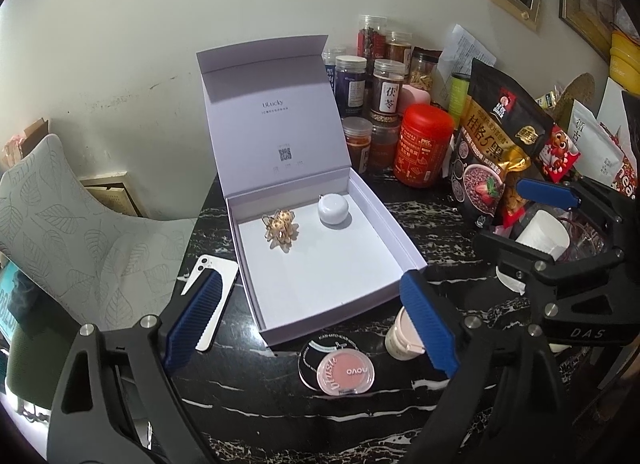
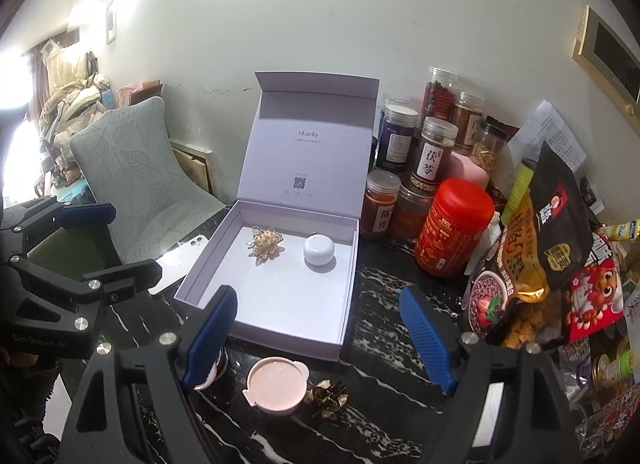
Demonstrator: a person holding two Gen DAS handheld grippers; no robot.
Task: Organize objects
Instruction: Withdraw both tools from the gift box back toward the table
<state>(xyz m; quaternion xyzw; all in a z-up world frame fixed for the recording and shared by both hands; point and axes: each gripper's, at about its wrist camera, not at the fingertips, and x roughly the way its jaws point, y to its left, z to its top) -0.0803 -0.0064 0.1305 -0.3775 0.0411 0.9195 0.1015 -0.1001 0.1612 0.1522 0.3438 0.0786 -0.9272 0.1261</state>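
Fingers [image 1: 428,328] spread; jars [image 1: 386,84], possibly spices, crowd box [image 1: 400,232].

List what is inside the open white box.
Inside the white box lie a gold ornament and a small round white case, apart from each other near the hinge side. The near wall hides a strip of floor in the right wrist view.

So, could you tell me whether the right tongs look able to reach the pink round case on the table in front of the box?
Probably yes: the pink round case lies uncovered just ahead of the open, empty right tongs; only a gold clip sits beside it.
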